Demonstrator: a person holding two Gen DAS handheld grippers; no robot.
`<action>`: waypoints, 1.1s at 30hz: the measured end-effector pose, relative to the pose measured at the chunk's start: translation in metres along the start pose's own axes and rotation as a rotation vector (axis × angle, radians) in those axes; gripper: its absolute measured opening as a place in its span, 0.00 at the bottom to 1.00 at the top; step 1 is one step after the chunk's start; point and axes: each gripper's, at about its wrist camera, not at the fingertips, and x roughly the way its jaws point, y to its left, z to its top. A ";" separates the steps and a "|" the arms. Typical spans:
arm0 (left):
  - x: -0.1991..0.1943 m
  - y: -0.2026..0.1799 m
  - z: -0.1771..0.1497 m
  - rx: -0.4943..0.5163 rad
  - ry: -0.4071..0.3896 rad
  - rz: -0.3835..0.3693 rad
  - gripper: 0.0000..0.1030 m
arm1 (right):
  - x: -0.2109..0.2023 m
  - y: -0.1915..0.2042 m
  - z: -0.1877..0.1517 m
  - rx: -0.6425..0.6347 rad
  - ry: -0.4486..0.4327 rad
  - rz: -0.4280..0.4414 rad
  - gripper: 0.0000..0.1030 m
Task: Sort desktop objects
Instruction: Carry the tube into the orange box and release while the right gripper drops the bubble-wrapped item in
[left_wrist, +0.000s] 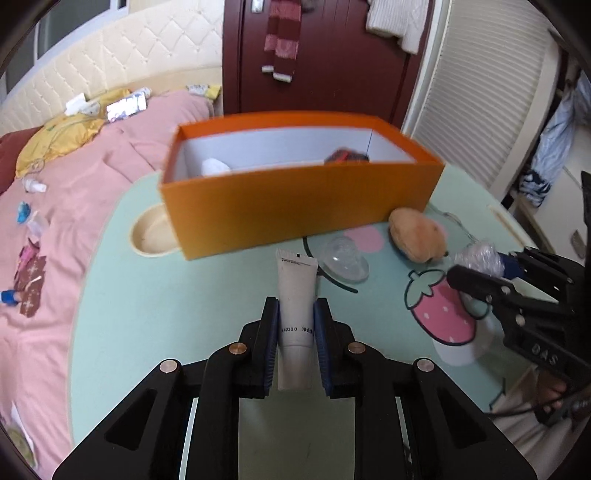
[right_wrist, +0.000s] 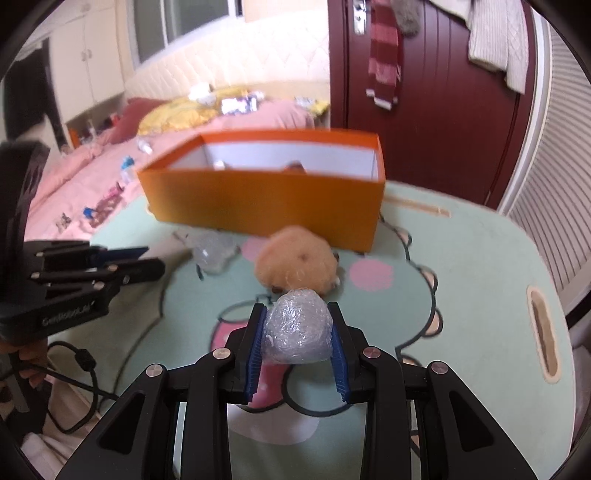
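My left gripper (left_wrist: 296, 308) is shut on a white tube (left_wrist: 296, 291), which points away toward the orange box (left_wrist: 295, 206) on the mint table. My right gripper (right_wrist: 297, 314) is shut on a plastic-wrapped ball (right_wrist: 297, 326); that same ball (left_wrist: 478, 258) shows at the right of the left wrist view. A tan plush toy (right_wrist: 295, 264) lies on the table in front of the box, just beyond the ball. A clear plastic piece (left_wrist: 345, 258) lies to the plush toy's left. Inside the box I see a white item (left_wrist: 214, 167) and a dark red item (left_wrist: 345, 156).
The mint table (left_wrist: 147, 295) has a cartoon print and a round recess (left_wrist: 151, 236) partly under the box. A pink bed (left_wrist: 74, 177) with small scattered items lies left. A dark red door (right_wrist: 443, 110) stands behind. A slot (right_wrist: 543, 336) is cut in the table's right side.
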 end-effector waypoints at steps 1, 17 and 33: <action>-0.006 0.003 0.001 -0.011 -0.014 -0.003 0.20 | -0.004 0.002 0.003 -0.003 -0.023 0.003 0.29; -0.025 0.017 0.080 -0.015 -0.188 -0.063 0.20 | 0.000 0.008 0.091 -0.014 -0.180 0.050 0.29; 0.048 0.032 0.099 -0.100 -0.064 -0.012 0.52 | 0.080 -0.013 0.107 0.084 -0.023 0.015 0.74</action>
